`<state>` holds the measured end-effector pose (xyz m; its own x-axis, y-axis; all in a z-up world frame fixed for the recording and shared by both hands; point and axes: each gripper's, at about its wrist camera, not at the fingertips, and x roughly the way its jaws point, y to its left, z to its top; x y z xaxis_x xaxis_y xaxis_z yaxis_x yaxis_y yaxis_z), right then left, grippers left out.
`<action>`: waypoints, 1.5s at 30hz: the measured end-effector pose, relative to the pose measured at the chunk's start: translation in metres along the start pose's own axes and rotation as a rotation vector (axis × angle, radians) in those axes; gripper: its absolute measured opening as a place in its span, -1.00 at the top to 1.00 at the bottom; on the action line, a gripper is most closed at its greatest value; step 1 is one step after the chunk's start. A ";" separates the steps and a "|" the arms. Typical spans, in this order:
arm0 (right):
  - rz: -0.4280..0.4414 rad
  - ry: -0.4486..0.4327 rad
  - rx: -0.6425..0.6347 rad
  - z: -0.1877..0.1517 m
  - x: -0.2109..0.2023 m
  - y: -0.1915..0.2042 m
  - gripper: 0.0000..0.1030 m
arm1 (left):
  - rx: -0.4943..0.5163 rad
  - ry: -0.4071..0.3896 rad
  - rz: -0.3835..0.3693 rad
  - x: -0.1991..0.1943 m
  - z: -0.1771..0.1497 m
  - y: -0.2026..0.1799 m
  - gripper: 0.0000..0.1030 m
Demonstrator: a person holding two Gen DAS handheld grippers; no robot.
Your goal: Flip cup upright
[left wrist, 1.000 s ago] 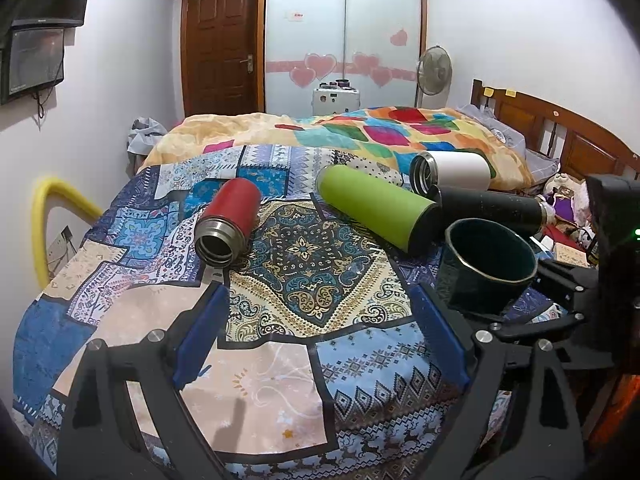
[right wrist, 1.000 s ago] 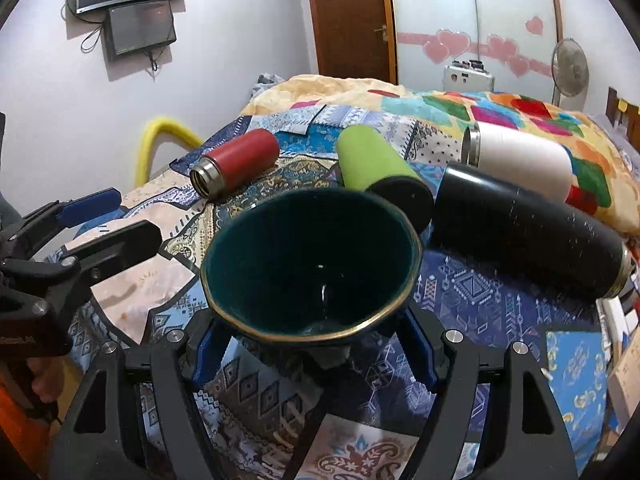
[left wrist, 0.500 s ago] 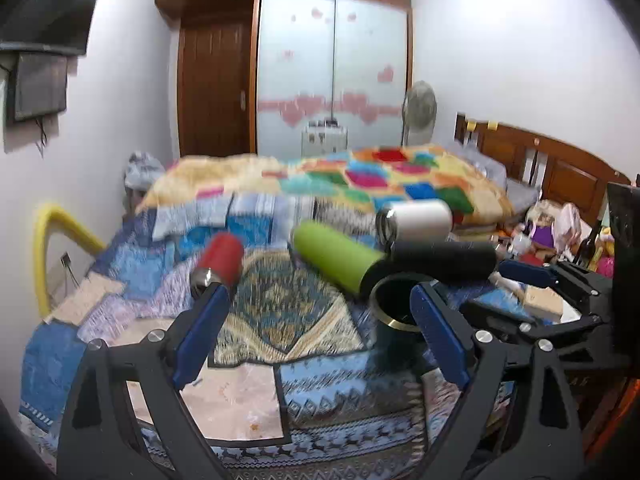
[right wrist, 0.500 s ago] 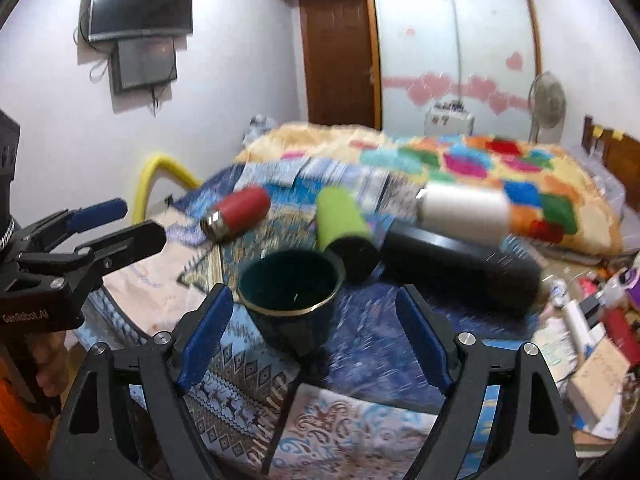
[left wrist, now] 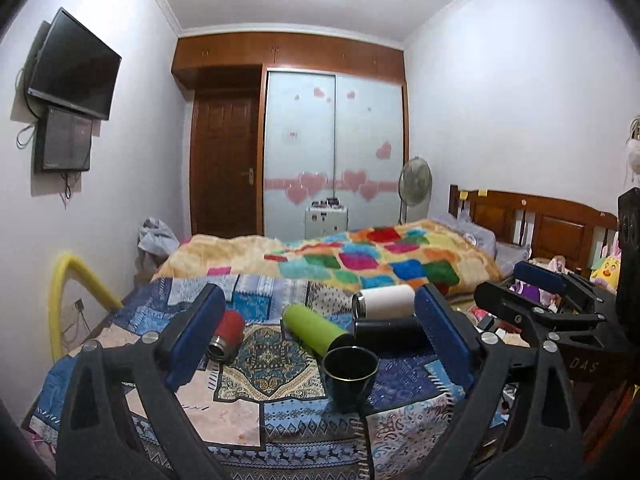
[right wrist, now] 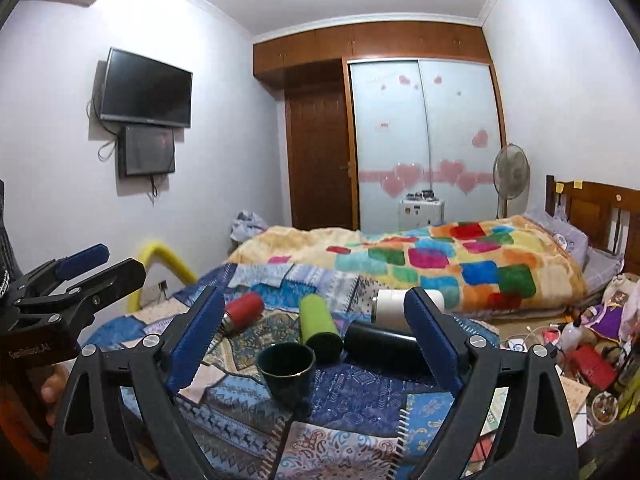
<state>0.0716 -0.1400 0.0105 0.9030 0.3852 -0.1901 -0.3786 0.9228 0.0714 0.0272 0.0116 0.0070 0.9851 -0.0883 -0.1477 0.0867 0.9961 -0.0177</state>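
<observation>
A dark green cup (left wrist: 350, 374) with a gold rim stands upright, mouth up, on the patterned quilt (left wrist: 256, 420) near the bed's front edge. It also shows in the right wrist view (right wrist: 286, 369). My left gripper (left wrist: 318, 340) is open and empty, pulled back above the bed. My right gripper (right wrist: 316, 344) is open and empty, pulled back from the cup. The right gripper shows at the right of the left wrist view (left wrist: 532, 292), and the left gripper at the left of the right wrist view (right wrist: 84, 276).
A red bottle (left wrist: 226, 334), a green bottle (left wrist: 314, 330), a black bottle (left wrist: 386, 332) and a white bottle (left wrist: 384, 302) lie on their sides behind the cup. A colourful blanket (left wrist: 360, 260) covers the far bed. Clutter (right wrist: 580, 344) lies on the floor at right.
My right gripper let go of the cup, which now stands upright on the quilt. Both grippers have pulled back and up, away from the bed.
</observation>
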 end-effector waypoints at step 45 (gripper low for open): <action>-0.040 -0.034 0.016 -0.012 -0.024 0.000 -1.00 | -0.005 -0.030 0.022 -0.029 -0.008 -0.010 -1.00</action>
<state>0.0472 -0.1496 0.0030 0.9238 0.3482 -0.1593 -0.3395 0.9372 0.0801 -0.0031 0.0042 0.0030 0.9907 -0.0665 -0.1184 0.0646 0.9977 -0.0196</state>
